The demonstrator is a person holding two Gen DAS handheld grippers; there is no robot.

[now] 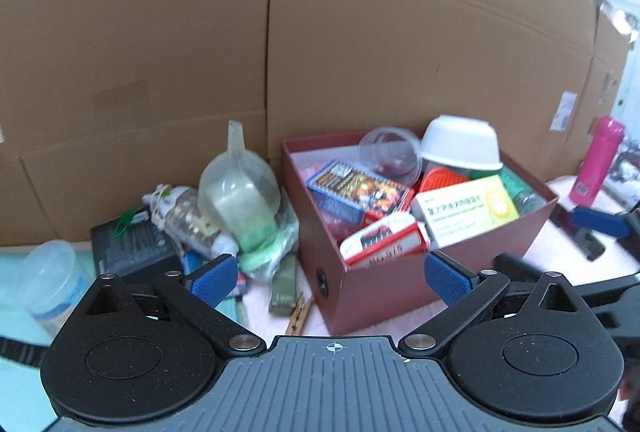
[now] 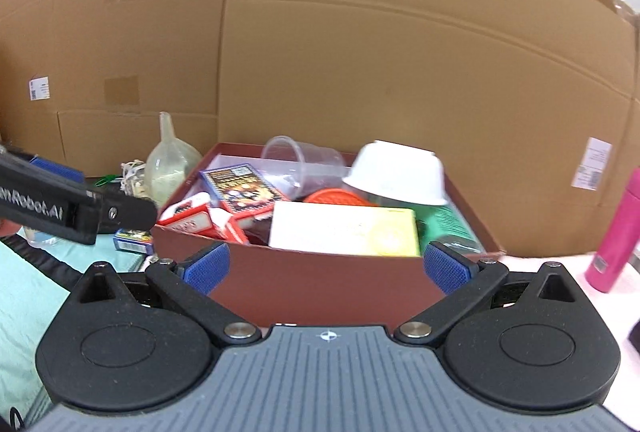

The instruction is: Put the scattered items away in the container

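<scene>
The dark red box [image 1: 372, 292] [image 2: 320, 284] holds a white bowl [image 1: 460, 144] [image 2: 400, 172], a clear cup [image 1: 390, 154] [image 2: 300, 164], a yellow-white carton [image 1: 468, 212] [image 2: 344, 228], a blue-orange pack [image 1: 360, 192] [image 2: 240, 188] and a red-white pack [image 1: 384, 236] [image 2: 188, 216]. Left of the box lies a pile: a clear funnel [image 1: 238, 184] [image 2: 170, 160], a plastic bottle [image 1: 188, 220], a black box [image 1: 128, 248] and a wooden clothespin [image 1: 300, 314]. My left gripper [image 1: 328, 276] is open and empty, before the box's near corner. My right gripper [image 2: 326, 266] is open and empty at the box's front wall.
Tall cardboard sheets [image 1: 360, 32] [image 2: 360, 52] form the back wall. A pink flask [image 1: 596, 160] [image 2: 616, 236] stands at the right. A clear plastic tub [image 1: 52, 280] stands at the far left on a mint cloth [image 2: 24, 296]. The left gripper's arm [image 2: 72, 208] crosses the right wrist view.
</scene>
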